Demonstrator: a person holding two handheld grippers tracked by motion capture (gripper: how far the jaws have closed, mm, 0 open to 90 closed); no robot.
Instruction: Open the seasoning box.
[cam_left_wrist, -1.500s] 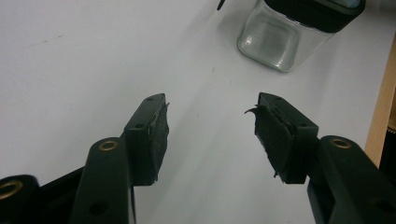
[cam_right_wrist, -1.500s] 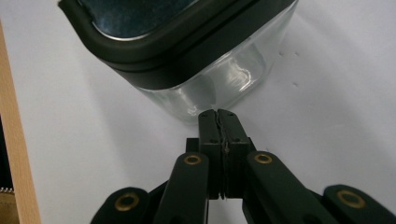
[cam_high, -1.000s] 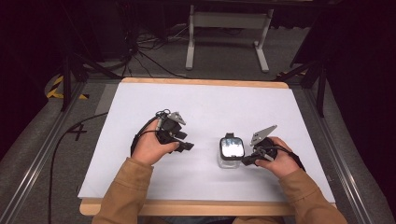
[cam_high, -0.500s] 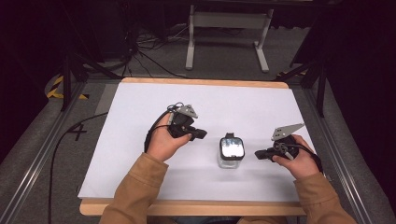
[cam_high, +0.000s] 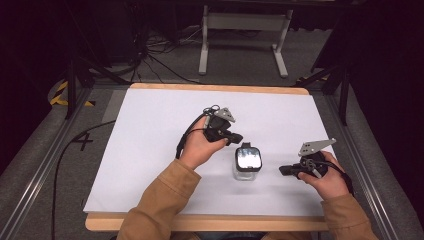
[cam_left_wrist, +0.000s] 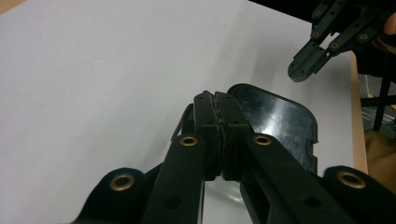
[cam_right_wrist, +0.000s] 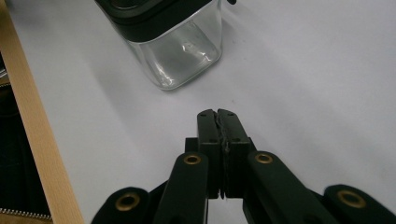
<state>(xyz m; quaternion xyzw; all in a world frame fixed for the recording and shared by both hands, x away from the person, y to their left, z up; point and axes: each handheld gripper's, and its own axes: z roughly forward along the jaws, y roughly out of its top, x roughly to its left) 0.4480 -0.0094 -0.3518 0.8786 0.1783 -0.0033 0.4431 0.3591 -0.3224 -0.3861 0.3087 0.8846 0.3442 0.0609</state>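
A small clear square jar (cam_high: 247, 170) with a glossy black lid (cam_high: 248, 156) stands upright on the white tabletop (cam_high: 150, 150), right of centre. My left gripper (cam_high: 238, 138) hovers just left of and behind the lid, jaws shut and empty. In the left gripper view the left gripper (cam_left_wrist: 215, 96) has its tips pressed together just over the lid's (cam_left_wrist: 280, 121) edge, and the right gripper (cam_left_wrist: 299, 72) sits farther off. My right gripper (cam_high: 282, 170) is to the right of the jar, apart from it. Seen in the right gripper view, the right gripper (cam_right_wrist: 216, 113) is shut on nothing, pointing at the jar (cam_right_wrist: 182, 51).
The table's wooden front edge (cam_high: 200, 222) runs close to my forearms. Metal rails (cam_high: 35, 175) flank the table on both sides. Beyond the far edge are a grey stand (cam_high: 240, 22) and cables (cam_high: 150, 55) on the floor.
My left hand has moved right and up the picture, toward the jar's lid. My right hand has drawn away from the jar to the right. The jar has stayed put.
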